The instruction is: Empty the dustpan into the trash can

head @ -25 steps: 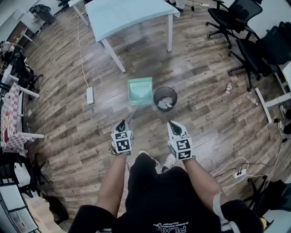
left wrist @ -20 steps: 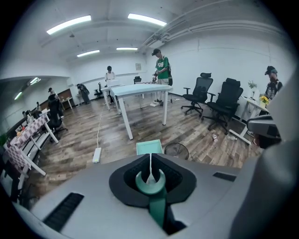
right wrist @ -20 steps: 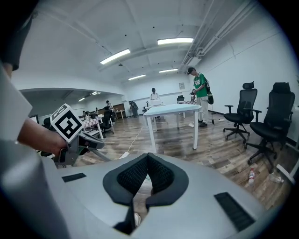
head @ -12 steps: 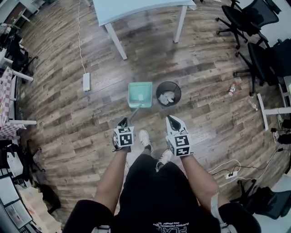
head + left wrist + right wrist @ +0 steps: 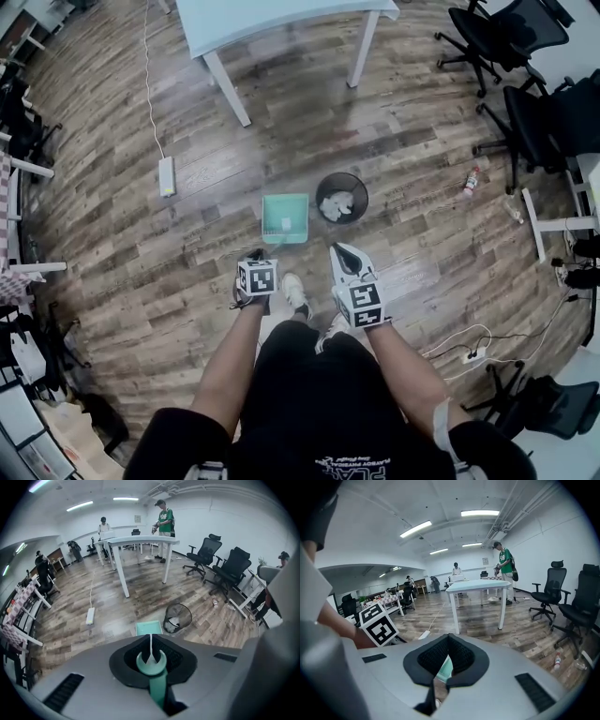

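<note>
A green dustpan (image 5: pixel 284 217) lies low over the wood floor, just left of a round black mesh trash can (image 5: pixel 342 198) with white paper scraps inside. My left gripper (image 5: pixel 254 254) is shut on the green end of the dustpan's long handle (image 5: pixel 152 663). A thin rod runs from that end down to the pan (image 5: pixel 149 628). The can (image 5: pixel 178 617) stands to the pan's right in the left gripper view. My right gripper (image 5: pixel 339 250) hangs shut and empty to the right of the handle, near the can; green of the pan (image 5: pixel 446 667) shows below its closed tips.
A white table (image 5: pixel 281 21) stands beyond the can. A power strip (image 5: pixel 166 175) with its cable lies on the floor at the left. Office chairs (image 5: pixel 525 103) and a small bottle (image 5: pixel 472 180) are at the right. My feet (image 5: pixel 295 292) are just behind the grippers.
The left gripper has sunk with the handle, and the dustpan has come down and looks smaller beside the can. The right gripper shifted leftward a little. Both stayed shut.
</note>
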`<state>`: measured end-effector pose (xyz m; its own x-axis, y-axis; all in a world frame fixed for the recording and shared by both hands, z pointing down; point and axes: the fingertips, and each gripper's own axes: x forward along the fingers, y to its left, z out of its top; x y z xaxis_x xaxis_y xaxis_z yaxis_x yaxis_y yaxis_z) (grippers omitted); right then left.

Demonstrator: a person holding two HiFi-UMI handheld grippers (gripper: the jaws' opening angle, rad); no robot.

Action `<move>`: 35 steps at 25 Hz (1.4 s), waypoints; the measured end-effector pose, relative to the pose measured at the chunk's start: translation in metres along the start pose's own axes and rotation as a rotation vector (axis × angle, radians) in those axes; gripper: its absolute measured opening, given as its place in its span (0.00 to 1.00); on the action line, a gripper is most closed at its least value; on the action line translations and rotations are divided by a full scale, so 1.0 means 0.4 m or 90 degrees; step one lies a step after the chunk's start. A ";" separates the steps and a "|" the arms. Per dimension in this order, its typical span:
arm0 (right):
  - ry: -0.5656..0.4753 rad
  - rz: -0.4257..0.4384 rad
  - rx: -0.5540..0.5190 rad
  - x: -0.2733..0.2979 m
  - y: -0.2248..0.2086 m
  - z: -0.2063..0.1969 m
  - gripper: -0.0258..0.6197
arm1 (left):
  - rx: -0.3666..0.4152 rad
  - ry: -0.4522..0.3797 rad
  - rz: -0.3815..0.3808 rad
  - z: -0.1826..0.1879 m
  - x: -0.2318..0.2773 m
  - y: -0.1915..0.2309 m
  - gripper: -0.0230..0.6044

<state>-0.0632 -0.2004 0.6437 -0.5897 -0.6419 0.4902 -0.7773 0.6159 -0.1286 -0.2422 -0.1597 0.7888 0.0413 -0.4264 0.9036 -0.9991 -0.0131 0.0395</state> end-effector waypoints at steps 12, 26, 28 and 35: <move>0.015 -0.045 0.023 0.041 -0.025 -0.017 0.06 | 0.041 0.063 -0.005 0.030 0.114 -0.017 0.09; 0.014 -0.064 0.035 0.063 -0.012 -0.033 0.06 | 0.041 0.085 -0.007 0.042 0.184 -0.007 0.09; 0.017 -0.065 0.035 0.061 -0.012 -0.044 0.06 | 0.043 0.086 -0.007 0.048 0.187 -0.012 0.09; 0.002 -0.067 0.039 0.027 0.002 -0.065 0.06 | 0.042 0.008 -0.019 0.098 0.152 -0.014 0.23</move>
<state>-0.0645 -0.1951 0.6713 -0.5030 -0.7004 0.5064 -0.8471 0.5159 -0.1278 -0.2345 -0.2211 0.8269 0.0714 -0.4132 0.9078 -0.9956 -0.0853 0.0395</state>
